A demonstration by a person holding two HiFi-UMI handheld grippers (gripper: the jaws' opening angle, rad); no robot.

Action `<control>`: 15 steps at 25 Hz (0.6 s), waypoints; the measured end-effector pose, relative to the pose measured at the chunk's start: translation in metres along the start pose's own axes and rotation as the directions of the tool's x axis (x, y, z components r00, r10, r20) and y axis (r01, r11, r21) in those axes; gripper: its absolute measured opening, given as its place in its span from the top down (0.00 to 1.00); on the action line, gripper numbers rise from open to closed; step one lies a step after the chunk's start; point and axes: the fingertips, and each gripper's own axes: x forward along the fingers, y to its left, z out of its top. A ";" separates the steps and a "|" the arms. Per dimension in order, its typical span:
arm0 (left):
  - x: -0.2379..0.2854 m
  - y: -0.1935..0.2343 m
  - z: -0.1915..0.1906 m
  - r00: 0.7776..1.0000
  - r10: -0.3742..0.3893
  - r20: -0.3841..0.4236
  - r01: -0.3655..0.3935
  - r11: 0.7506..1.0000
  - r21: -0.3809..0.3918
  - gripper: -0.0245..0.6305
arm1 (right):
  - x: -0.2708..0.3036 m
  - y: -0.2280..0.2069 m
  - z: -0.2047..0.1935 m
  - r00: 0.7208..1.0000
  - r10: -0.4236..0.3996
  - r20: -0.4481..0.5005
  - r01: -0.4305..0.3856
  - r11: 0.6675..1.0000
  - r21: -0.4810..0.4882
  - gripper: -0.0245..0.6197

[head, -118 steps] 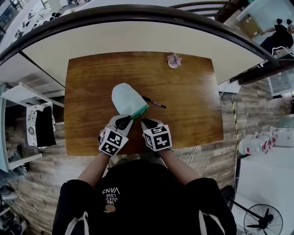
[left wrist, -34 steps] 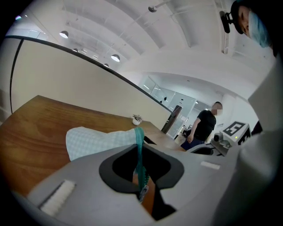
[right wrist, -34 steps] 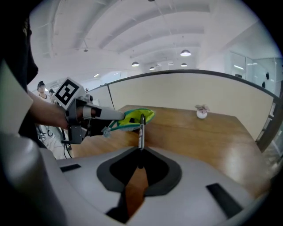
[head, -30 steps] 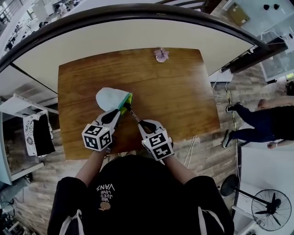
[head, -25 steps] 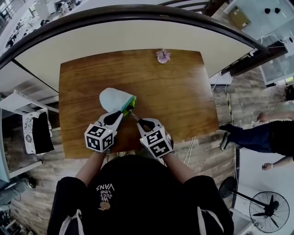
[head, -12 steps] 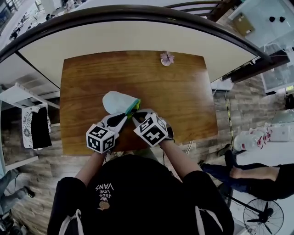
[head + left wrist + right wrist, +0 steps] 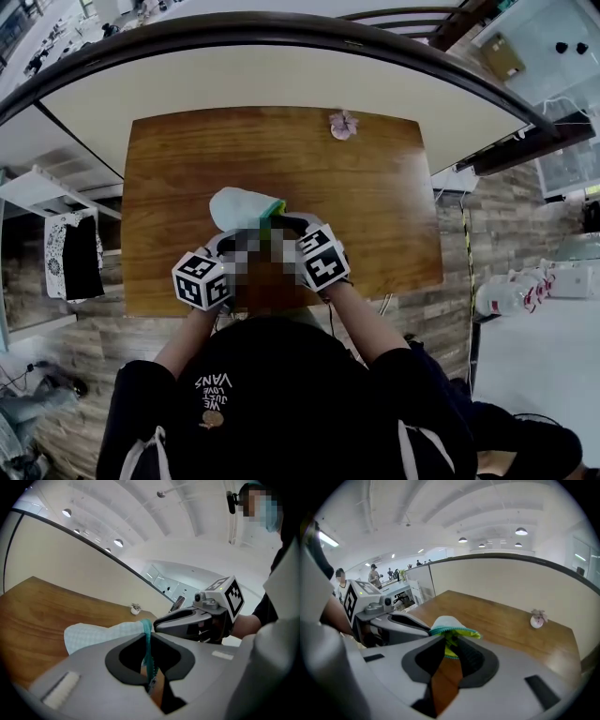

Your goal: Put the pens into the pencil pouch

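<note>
The pale mint pencil pouch (image 7: 239, 204) lies on the wooden table (image 7: 375, 178), its mouth turned toward me. My left gripper (image 7: 148, 645) is shut on the teal zip edge (image 7: 147, 629) of the mouth and holds it up. My right gripper (image 7: 451, 645) is pushed into the mouth, with lime lining (image 7: 461, 632) draped over its tips. Only a dark bit of the black pen shows between its close-set jaws; the rest is hidden in the pouch. In the head view a mosaic patch covers both sets of jaws.
A small pink and white trinket (image 7: 341, 124) sits at the table's far edge, also seen from the right gripper (image 7: 537, 619). A curved beige partition (image 7: 281, 70) rises behind the table. My body is against the near edge.
My right gripper has moved forward and left with the pen, from just short of the pouch into its mouth; the pen has gone out of sight. The left gripper has kept its hold.
</note>
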 end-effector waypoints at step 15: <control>0.055 0.021 0.014 1.000 0.028 -0.014 -0.028 0.999 -0.024 0.90 | -0.058 -0.078 -0.070 0.972 -0.230 0.038 0.208 0.929 0.305 0.89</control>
